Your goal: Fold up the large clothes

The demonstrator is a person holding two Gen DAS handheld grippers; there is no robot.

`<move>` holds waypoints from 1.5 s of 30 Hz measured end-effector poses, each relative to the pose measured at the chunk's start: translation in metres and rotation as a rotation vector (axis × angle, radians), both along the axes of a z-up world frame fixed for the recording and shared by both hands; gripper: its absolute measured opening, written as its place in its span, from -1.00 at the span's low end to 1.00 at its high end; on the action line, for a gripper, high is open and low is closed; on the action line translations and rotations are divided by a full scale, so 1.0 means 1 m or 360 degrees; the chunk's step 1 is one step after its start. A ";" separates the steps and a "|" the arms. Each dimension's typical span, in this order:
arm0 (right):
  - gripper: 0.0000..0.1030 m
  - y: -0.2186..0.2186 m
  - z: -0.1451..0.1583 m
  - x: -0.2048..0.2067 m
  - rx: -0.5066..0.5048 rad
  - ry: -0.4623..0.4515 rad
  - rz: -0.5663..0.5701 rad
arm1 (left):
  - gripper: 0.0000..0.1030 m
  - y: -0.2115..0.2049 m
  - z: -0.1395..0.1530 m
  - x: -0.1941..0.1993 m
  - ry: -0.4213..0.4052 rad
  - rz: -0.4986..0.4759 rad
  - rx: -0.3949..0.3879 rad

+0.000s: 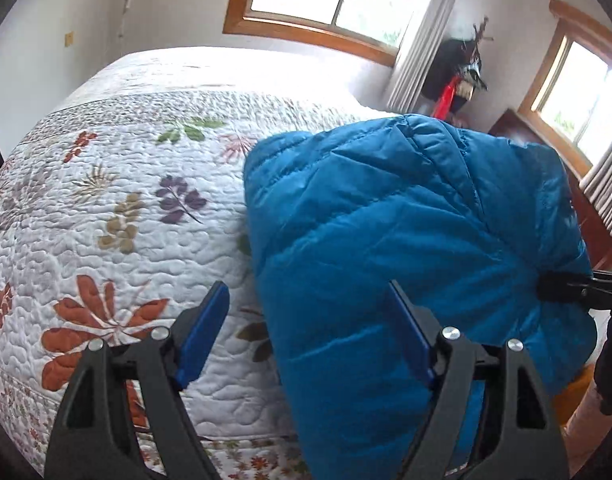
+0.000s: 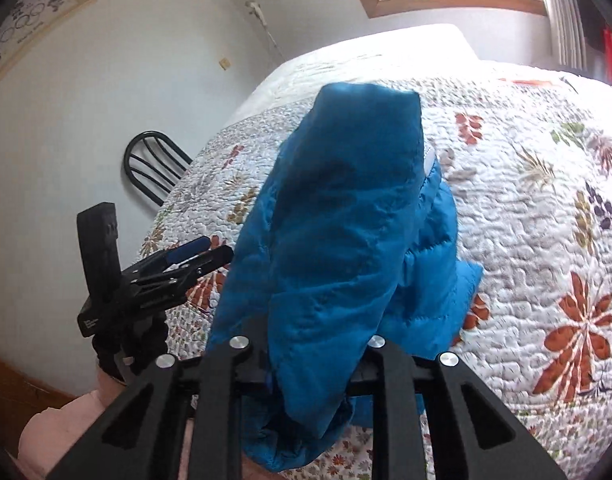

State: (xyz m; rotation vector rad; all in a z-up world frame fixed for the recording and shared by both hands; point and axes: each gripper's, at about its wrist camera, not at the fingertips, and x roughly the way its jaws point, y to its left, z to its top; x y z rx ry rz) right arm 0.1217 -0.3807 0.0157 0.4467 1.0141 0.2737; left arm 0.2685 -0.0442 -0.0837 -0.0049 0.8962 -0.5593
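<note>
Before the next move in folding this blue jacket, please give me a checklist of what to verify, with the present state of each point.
1. Right gripper has hold of the blue jacket: ok, its jaws are pinched on the fabric at the jacket's edge.
2. Left gripper free: ok, jaws open, nothing clamped; one finger lies over the jacket, the other over the quilt.
3. Jacket on the bed: not ok, the near part hangs over the bed's edge.
4. Jacket lies flat: not ok, it is bunched and raised.
5. Room on the quilt for laying it out: ok, a bare stretch lies beside the jacket.
6. Zipper closed: cannot tell.
</note>
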 end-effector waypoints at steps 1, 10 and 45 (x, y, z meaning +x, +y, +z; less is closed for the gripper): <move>-0.56 -0.006 -0.012 -0.001 0.0027 0.0055 -0.0027 | 0.51 -0.008 -0.006 0.001 0.0013 -0.0013 0.0038; -0.39 -0.042 -0.105 0.004 0.0327 0.0153 -0.0089 | 0.63 -0.027 -0.045 0.013 0.0100 -0.0070 0.0107; -0.04 -0.057 -0.095 0.027 -0.0051 0.0172 -0.0182 | 0.61 -0.017 -0.029 -0.045 0.0002 0.0112 0.0237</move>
